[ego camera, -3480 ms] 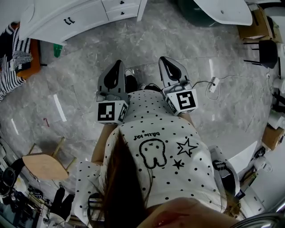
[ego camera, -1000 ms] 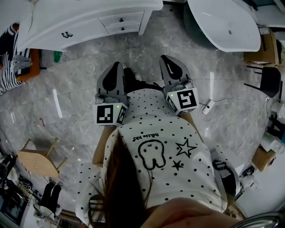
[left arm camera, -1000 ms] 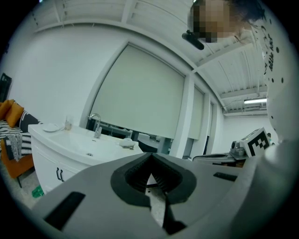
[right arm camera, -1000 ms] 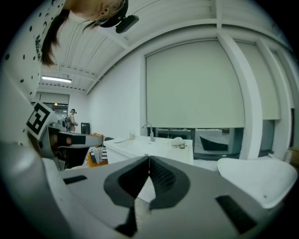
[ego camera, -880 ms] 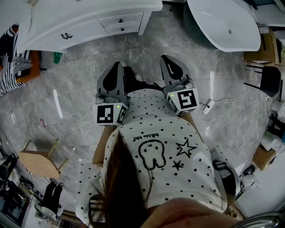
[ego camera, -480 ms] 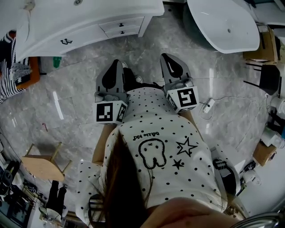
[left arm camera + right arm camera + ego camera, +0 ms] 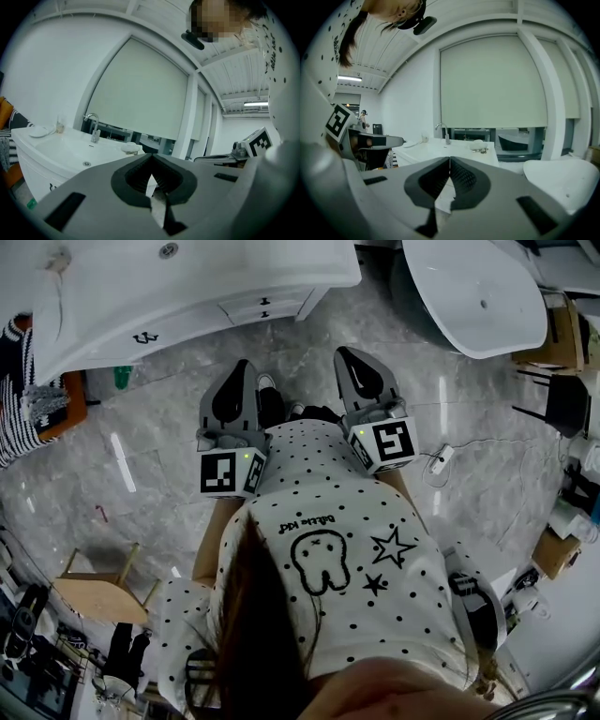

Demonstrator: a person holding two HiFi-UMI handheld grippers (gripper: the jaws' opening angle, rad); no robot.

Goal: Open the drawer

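Drawers (image 7: 265, 304) sit closed at the right end of the white vanity (image 7: 141, 287), apart from me. My left gripper (image 7: 241, 367) and right gripper (image 7: 343, 354) hover over the marble floor (image 7: 169, 446), both jaws pressed together, holding nothing.

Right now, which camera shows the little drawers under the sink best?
The head view: both small drawers show from above on the white vanity's front, with dark knobs. In the left gripper view and the right gripper view, the jaws in front hide them; only the vanity's top and faucet show.
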